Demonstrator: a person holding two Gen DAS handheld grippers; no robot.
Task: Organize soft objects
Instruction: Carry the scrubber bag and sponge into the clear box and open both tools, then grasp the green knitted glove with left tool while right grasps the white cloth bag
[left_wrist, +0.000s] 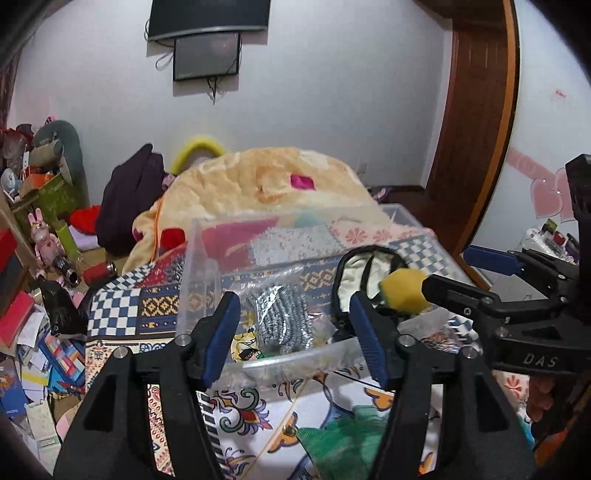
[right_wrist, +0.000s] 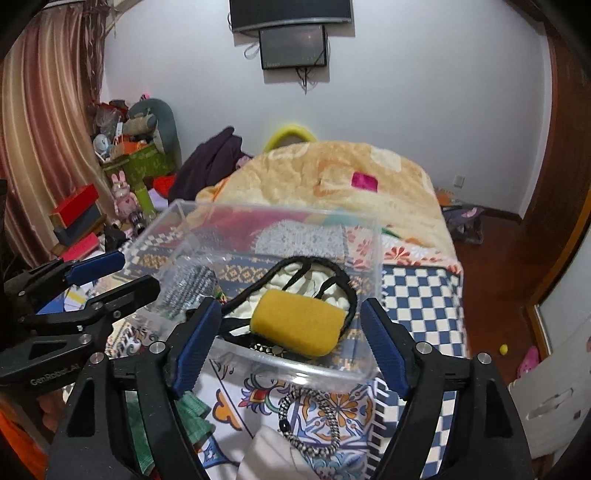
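Observation:
A clear plastic box (left_wrist: 207, 236) (right_wrist: 373, 240) stands on the patterned bedspread. Inside lie a bagged silver scouring pad (left_wrist: 282, 317) (right_wrist: 188, 284), a white eye mask with black trim (left_wrist: 360, 273) (right_wrist: 314, 280) and a yellow sponge (right_wrist: 297, 321) (left_wrist: 404, 290). My left gripper (left_wrist: 295, 332) is open and empty over the box's near rim. My right gripper (right_wrist: 291, 343) is open, its fingers either side of the sponge, not touching it. A black-and-white hair tie (right_wrist: 314, 424), a green mesh cloth (left_wrist: 343, 443) and a white cloth (right_wrist: 273, 458) lie in front of the box.
A folded peach blanket (left_wrist: 273, 181) lies behind the box. Toys, boxes and papers (left_wrist: 33, 295) crowd the floor at the left. A wooden door frame (left_wrist: 480, 147) stands at the right. The bed edge drops to the wooden floor (right_wrist: 491, 288) on the right.

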